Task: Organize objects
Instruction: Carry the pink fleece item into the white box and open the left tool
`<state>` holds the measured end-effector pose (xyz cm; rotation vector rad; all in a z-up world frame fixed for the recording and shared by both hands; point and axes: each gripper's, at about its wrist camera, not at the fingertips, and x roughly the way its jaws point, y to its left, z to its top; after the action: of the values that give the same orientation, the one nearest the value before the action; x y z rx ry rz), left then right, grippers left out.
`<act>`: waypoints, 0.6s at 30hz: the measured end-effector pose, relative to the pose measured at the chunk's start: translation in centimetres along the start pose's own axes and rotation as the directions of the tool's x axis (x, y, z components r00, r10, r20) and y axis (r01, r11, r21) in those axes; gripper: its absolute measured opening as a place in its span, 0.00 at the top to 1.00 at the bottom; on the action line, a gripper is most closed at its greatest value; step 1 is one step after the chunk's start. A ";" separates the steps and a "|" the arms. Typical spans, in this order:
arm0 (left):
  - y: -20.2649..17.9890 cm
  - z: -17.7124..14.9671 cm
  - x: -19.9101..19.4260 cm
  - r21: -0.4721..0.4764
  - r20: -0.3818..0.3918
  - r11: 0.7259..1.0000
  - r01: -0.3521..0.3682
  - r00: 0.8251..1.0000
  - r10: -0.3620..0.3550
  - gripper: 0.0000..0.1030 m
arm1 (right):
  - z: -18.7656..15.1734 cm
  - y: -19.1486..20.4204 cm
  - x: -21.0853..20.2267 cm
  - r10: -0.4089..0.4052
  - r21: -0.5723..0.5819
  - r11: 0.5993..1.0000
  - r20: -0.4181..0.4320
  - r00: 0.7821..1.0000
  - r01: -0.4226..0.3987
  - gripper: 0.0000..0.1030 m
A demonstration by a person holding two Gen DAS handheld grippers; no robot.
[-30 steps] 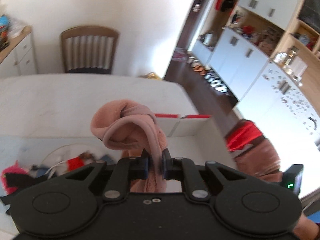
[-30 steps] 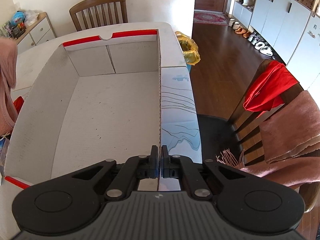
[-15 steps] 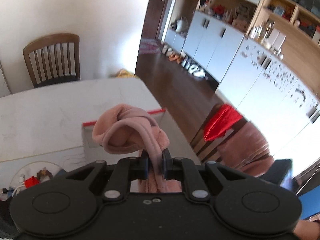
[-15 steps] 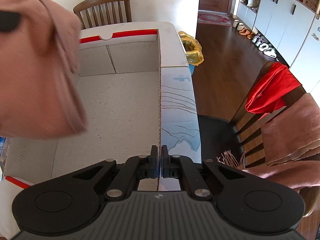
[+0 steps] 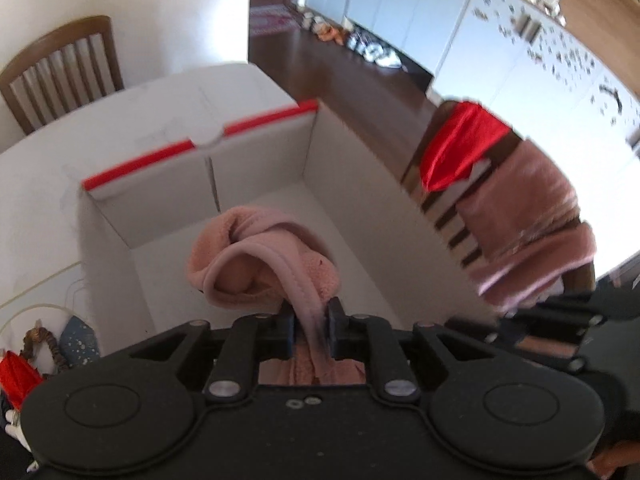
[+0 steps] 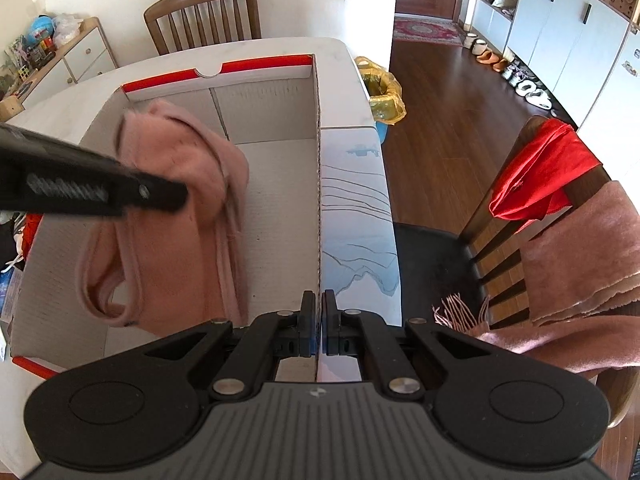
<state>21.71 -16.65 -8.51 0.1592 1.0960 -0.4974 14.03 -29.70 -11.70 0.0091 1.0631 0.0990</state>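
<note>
A pink fleece garment [image 5: 256, 268] hangs inside the white cardboard box [image 5: 352, 200] with red-edged flaps, just above its floor. My left gripper [image 5: 312, 328] points steeply down into the box. A band of the garment sits between its pads, which still touch it while the jaws are opening. In the right wrist view the garment [image 6: 180, 240] fills the box's left half, with the left gripper [image 6: 176, 196] reaching in from the left. My right gripper [image 6: 321, 320] is shut on the top edge of the box's right wall [image 6: 319, 200].
The box stands on a white table [image 6: 344, 60]. Beside the table's right edge is a wooden chair draped with a red cloth [image 6: 540, 172] and a pink scarf [image 6: 580, 260]. Another chair [image 6: 200, 12] stands at the far end. Small clutter [image 5: 40, 352] lies left of the box.
The left gripper has carried the pink garment from over the table at the left across and down into the box. The right gripper has stayed on the box wall.
</note>
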 end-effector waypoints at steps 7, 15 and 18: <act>1.3 -0.4 2.7 0.018 -0.096 1.000 0.018 0.995 -0.016 0.80 | 0.2 0.2 -0.1 -0.014 0.030 0.999 -0.018 1.000 0.015 0.99; 2.6 -1.1 4.0 0.010 -0.160 0.999 0.039 0.986 -0.037 0.46 | 0.1 0.7 -0.3 -0.031 0.065 0.997 -0.028 0.999 0.033 0.99; 3.0 -1.4 3.6 0.009 -0.158 0.999 0.051 0.986 -0.049 0.41 | 0.1 0.9 -0.4 -0.042 0.078 0.996 -0.032 0.999 0.044 0.99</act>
<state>23.23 -14.61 -12.66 0.1852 1.2539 -0.5436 13.82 -28.84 -11.25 0.0561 1.0967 0.0180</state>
